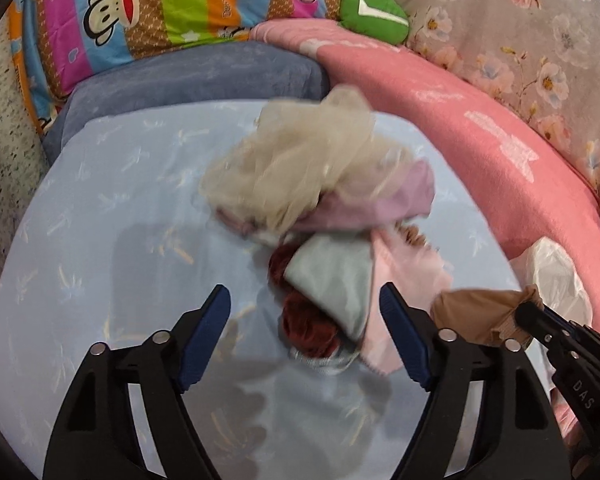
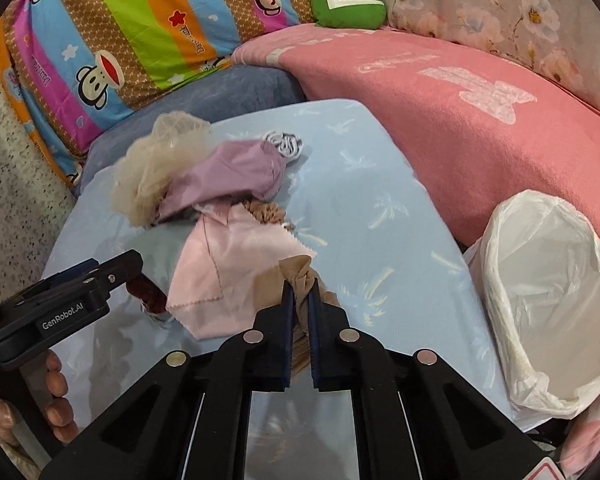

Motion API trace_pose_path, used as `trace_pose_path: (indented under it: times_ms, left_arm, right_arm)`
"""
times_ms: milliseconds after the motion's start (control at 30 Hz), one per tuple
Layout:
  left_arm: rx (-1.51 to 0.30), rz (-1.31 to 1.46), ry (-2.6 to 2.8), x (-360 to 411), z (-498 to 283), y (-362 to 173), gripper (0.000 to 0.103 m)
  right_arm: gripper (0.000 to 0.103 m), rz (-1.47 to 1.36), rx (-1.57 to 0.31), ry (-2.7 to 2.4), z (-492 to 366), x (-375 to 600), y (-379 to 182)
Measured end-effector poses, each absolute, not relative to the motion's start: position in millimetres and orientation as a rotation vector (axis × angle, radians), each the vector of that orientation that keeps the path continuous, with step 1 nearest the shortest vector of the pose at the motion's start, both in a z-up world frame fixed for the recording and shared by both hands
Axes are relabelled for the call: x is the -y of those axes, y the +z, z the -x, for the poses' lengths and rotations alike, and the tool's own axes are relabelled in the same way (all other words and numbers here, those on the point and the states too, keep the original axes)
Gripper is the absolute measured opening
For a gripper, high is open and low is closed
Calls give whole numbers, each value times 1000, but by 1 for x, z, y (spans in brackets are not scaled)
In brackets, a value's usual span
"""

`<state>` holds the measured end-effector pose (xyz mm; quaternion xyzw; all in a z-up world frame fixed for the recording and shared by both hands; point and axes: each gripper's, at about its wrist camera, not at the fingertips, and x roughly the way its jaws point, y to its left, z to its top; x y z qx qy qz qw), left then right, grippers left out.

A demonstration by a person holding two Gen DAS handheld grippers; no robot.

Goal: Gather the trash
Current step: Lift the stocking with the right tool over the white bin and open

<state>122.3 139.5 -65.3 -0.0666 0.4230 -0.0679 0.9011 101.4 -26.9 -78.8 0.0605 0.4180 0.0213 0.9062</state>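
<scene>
Right claw pinching tan stocking, left claw wide, empty.

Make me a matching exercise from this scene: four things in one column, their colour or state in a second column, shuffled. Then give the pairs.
Things:
1. right tool
2. left tool
3. bin liner
4. mesh cloth

States:
A. cream, on top of the pile
B. open above the pile
C. shut on the tan stocking
D. white, nothing visible inside

Pairs: 1-C, 2-B, 3-D, 4-A
</scene>
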Motion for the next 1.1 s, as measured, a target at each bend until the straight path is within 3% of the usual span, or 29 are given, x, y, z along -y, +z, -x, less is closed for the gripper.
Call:
trace_pose_path:
  times_ms: [100,267,367,433,500,1100]
  left_arm:
    - [-839,135,-125,-138,-139,-51,87]
    - [-804,105,-104,-133,-176,-43,85]
    - [-823,97,-146,-129,-191,-48,56]
    - [-856,109,-178,-128,-198,-54,18]
    - [-883,120,-201,-129,-202,-56,5]
    - [-603,11,-348,-66,-162,88,5]
  right_arm:
    - [6,-133,-820,36,-105,31,-55]
    - [6,-152,-777,23,-113,40,-28]
    - [6,-160,-768,20,-116,43,-22]
    - [6,-164,-766,20,-117,44,-19]
    - [6,-164,-759,18,-116,45,-17]
    - [6,-225,-572,-9,-94,110,76]
